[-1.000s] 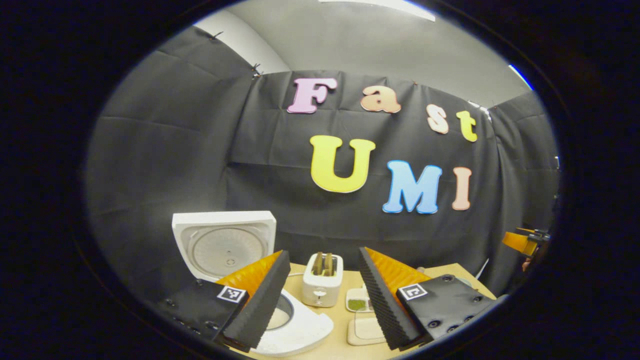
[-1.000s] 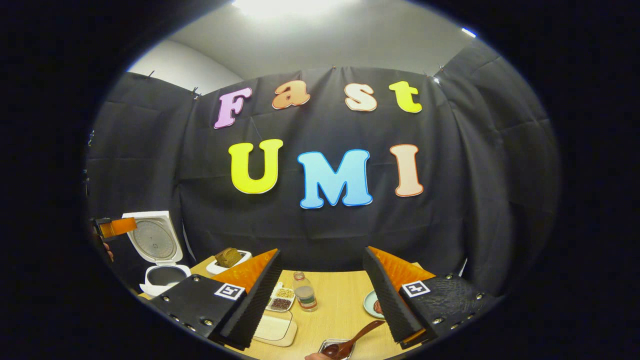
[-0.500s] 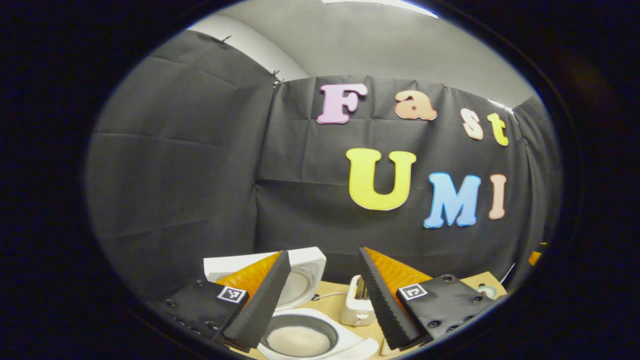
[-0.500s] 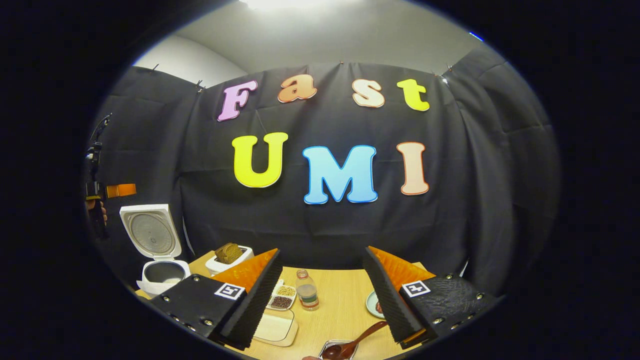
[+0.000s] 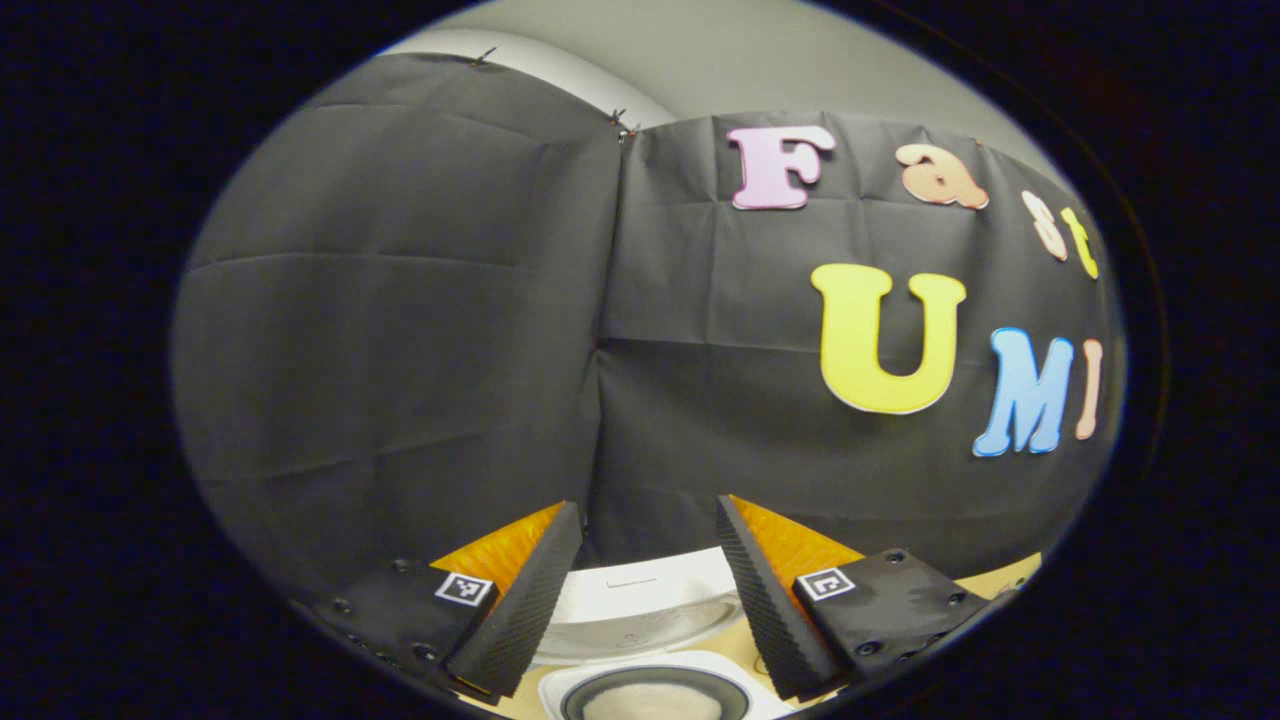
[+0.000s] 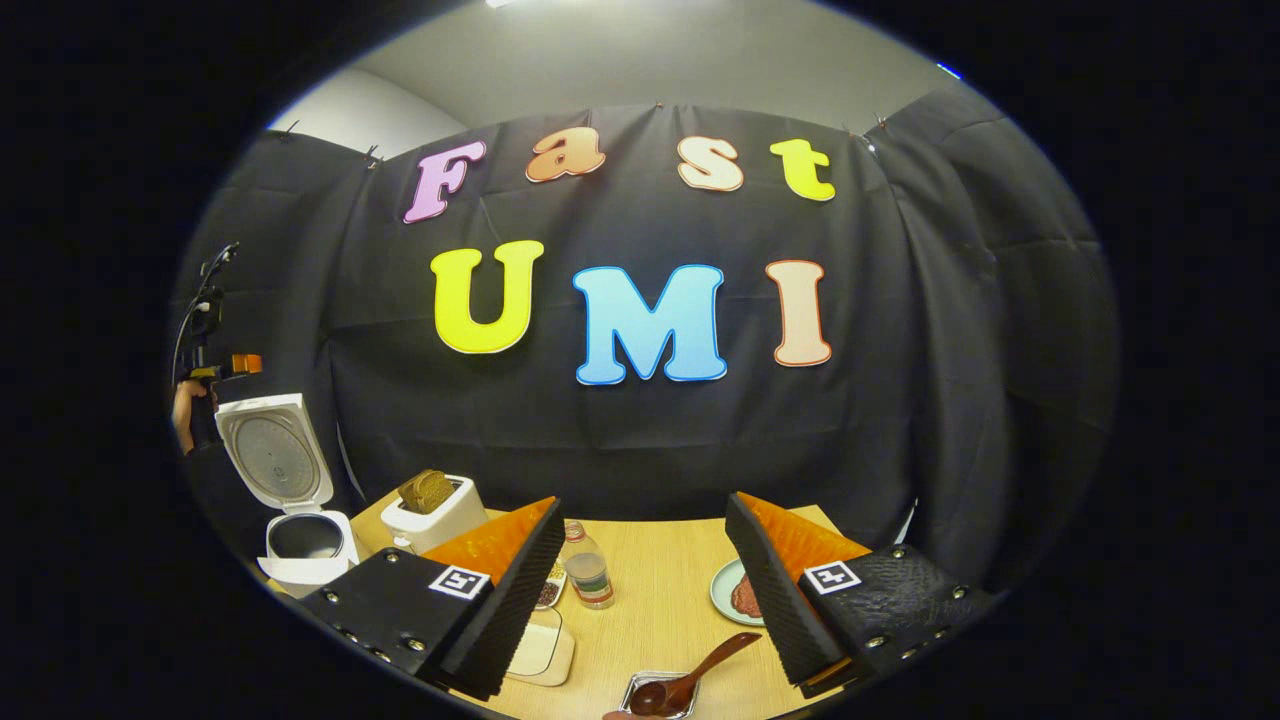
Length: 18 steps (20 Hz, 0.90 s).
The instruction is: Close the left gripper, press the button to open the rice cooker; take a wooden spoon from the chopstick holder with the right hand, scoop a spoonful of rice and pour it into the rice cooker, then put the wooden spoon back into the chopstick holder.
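White rice cooker (image 6: 295,500): standing at the table's left end with its lid (image 6: 268,452) raised upright; the opening step is judged done.
Inner pot (image 5: 650,697): showing pale contents directly below the left gripper (image 5: 640,560), between its fingers.
Left gripper jaws: standing wide apart, gripping nothing; it is hanging above the cooker and facing the booth wall.
Right gripper (image 6: 645,565) jaws: spread wide, empty, hovering over the wooden table (image 6: 660,610).
Wooden spoon (image 6: 685,680): lying with its bowl in a small metal tray (image 6: 650,695) at the near table edge, handle slanting up to the right, just below the right gripper.
Chopstick holder: cannot be identified.
Step in hand (judgement): the right gripper is going for the spoon.
Method advised: lowering onto the handle's mid-length, squaring the fingers across it, closing firmly so the spoon is not twisting when scooping.
Risk: gripping near the bowl is likely dragging the tray.
Other items: toaster (image 6: 432,512), small bottle (image 6: 590,575).
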Each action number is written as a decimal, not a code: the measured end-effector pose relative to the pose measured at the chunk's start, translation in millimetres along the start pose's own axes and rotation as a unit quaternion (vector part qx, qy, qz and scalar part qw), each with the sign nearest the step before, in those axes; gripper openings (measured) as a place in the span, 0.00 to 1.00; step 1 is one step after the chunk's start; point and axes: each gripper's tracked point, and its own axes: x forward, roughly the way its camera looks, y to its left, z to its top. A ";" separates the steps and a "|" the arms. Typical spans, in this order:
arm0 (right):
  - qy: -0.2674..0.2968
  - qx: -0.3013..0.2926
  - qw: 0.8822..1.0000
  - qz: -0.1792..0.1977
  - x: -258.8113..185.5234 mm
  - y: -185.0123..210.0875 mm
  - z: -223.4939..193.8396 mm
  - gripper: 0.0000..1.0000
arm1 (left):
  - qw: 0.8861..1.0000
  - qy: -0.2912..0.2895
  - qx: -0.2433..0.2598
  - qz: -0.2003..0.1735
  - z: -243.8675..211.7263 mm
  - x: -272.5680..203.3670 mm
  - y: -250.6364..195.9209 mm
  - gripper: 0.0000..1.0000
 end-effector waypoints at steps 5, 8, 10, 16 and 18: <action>-0.003 -0.006 1.000 -0.008 8.3 -1.7 2.7 0.98 | 0.999 0.032 0.005 0.028 -28.0 42.0 7.6 0.92; 0.001 -0.004 1.000 -0.008 12.4 -2.0 -1.2 0.98 | 0.998 0.041 0.002 0.048 -36.6 49.7 14.7 0.94; 0.003 -0.001 1.000 -0.008 14.6 -1.3 -3.1 0.98 | 0.998 0.045 0.004 0.047 -40.8 48.2 11.5 0.96; -0.003 -0.001 1.000 0.020 23.4 20.9 2.1 0.98 | 0.998 0.041 -0.001 0.043 -46.0 24.0 2.3 0.97; -0.006 -0.005 1.000 0.029 24.4 26.8 3.9 0.98 | 0.998 0.038 -0.001 0.042 -49.4 11.5 0.8 0.94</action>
